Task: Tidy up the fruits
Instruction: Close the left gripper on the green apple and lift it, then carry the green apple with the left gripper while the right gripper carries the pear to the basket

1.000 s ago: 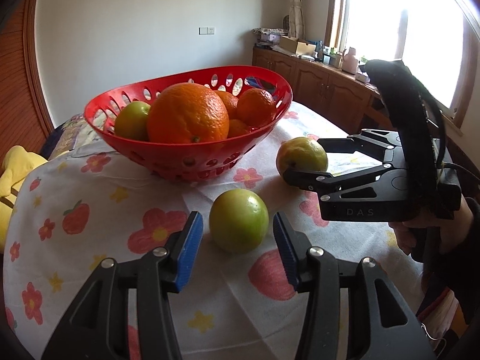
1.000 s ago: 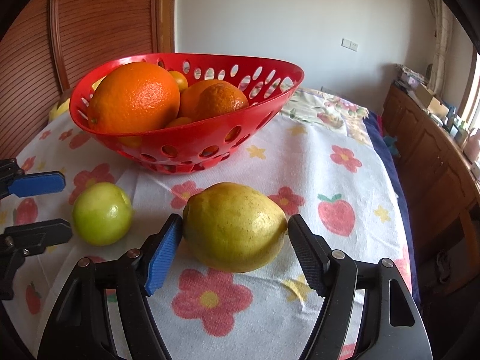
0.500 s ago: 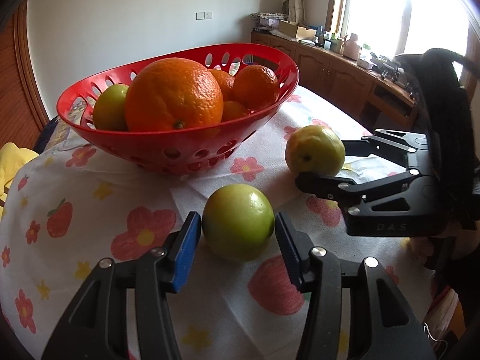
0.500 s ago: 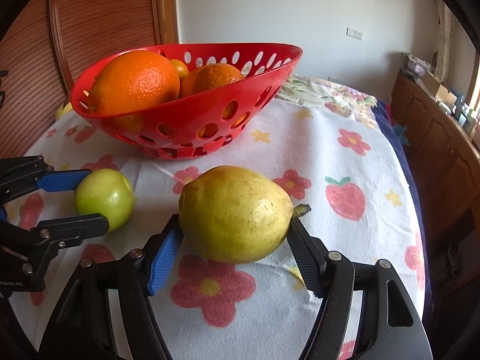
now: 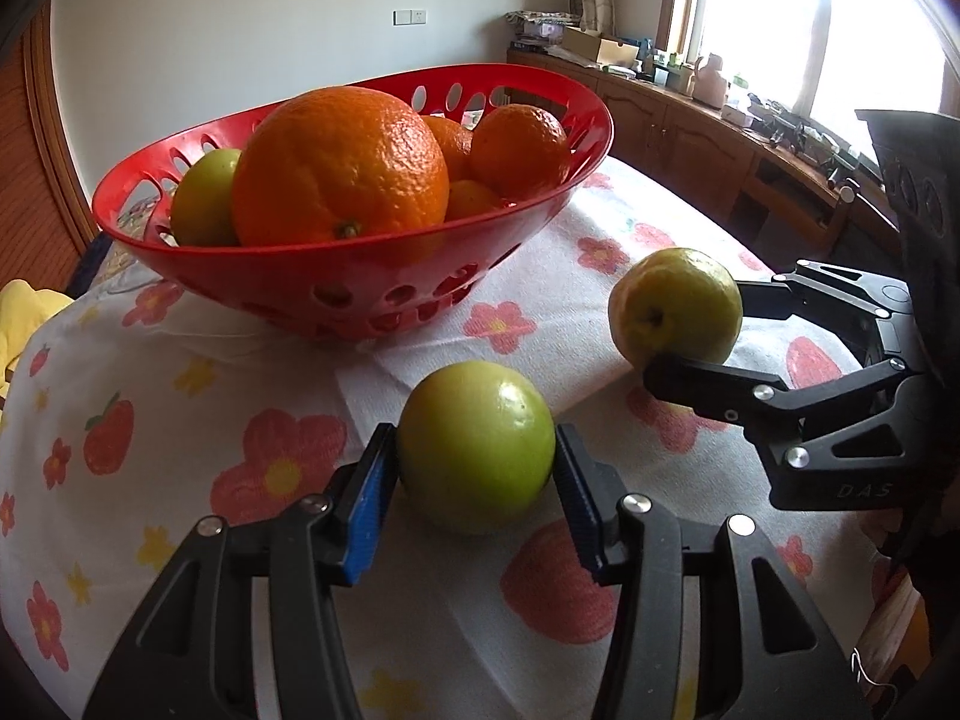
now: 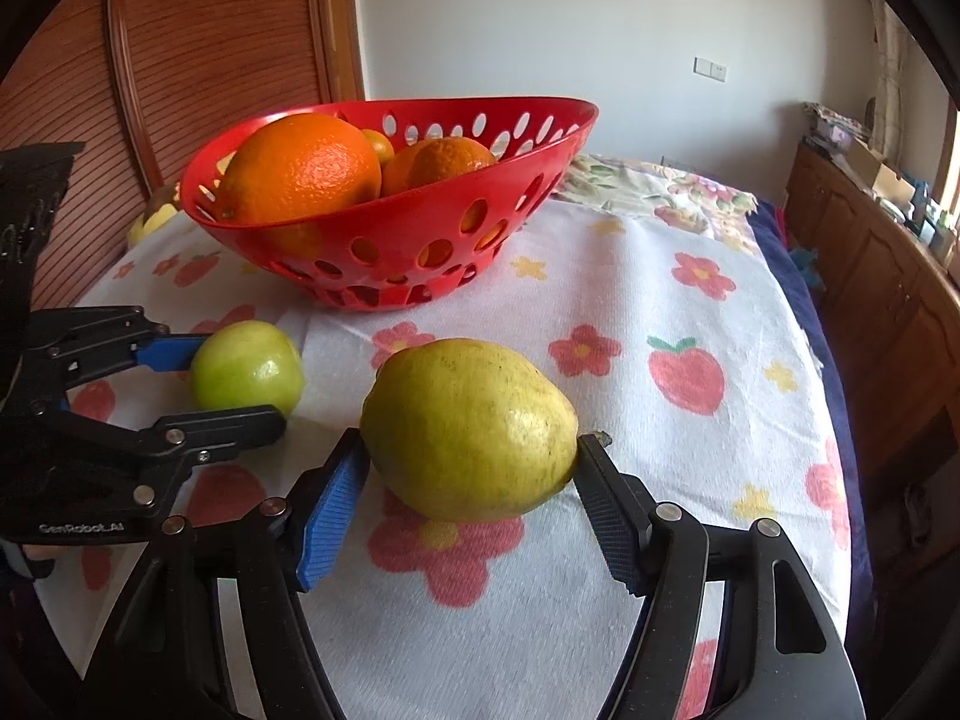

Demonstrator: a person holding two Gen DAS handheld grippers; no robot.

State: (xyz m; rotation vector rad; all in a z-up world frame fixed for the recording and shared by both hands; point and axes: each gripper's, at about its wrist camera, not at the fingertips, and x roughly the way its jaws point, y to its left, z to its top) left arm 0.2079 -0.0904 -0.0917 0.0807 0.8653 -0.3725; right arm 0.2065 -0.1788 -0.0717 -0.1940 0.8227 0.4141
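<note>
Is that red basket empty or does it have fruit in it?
It has fruit: the red basket holds oranges and a green fruit.

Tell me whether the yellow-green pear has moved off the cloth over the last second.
Yes. Against the tablecloth's red flower print, the pear has risen, clamped in the right tongs.

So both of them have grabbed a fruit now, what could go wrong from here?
The yellow-green pear is held end to end, its stem against one pad of the right gripper; being tapered, it might swivel or slip on lifting. The green apple in the left gripper is round and glossy, so it could squirt out. The red basket is already heaped with oranges, so added fruit may roll off.
</note>
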